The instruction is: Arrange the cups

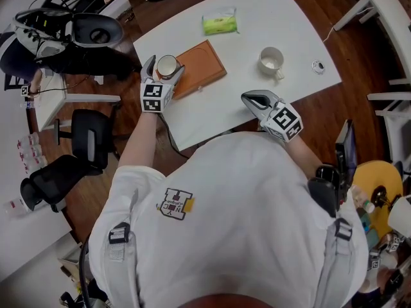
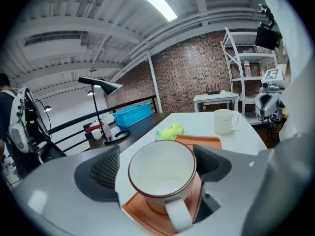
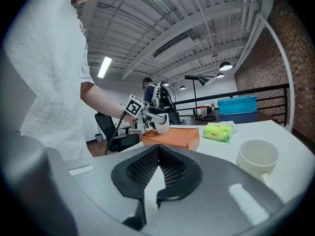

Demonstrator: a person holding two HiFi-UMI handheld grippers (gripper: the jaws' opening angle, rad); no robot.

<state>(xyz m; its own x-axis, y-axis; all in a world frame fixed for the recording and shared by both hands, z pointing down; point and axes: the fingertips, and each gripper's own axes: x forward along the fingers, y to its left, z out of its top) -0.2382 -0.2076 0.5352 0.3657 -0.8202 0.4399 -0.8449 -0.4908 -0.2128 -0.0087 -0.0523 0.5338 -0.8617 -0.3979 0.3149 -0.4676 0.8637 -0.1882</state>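
A white cup with a brown rim (image 1: pixel 167 65) (image 2: pixel 162 173) stands on the near left corner of an orange tray (image 1: pixel 207 68) (image 2: pixel 203 141), its handle towards me. My left gripper (image 1: pixel 164 69) (image 2: pixel 156 167) straddles this cup with its jaws open: the right pad lies against the rim, while the left pad shows a thin gap. A second, plain white cup (image 1: pixel 271 61) (image 3: pixel 257 160) (image 2: pixel 224 121) stands on the white table (image 1: pixel 282 18) to the right. My right gripper (image 1: pixel 249 97) (image 3: pixel 156 154) hovers near the front edge, shut and empty.
A green packet (image 1: pixel 219 23) (image 3: pixel 218 132) lies behind the tray. A small round object (image 1: pixel 318 65) sits near the table's right edge. Office chairs (image 1: pixel 83 140) stand left of the table. White furniture (image 1: pixel 385 18) stands to the right.
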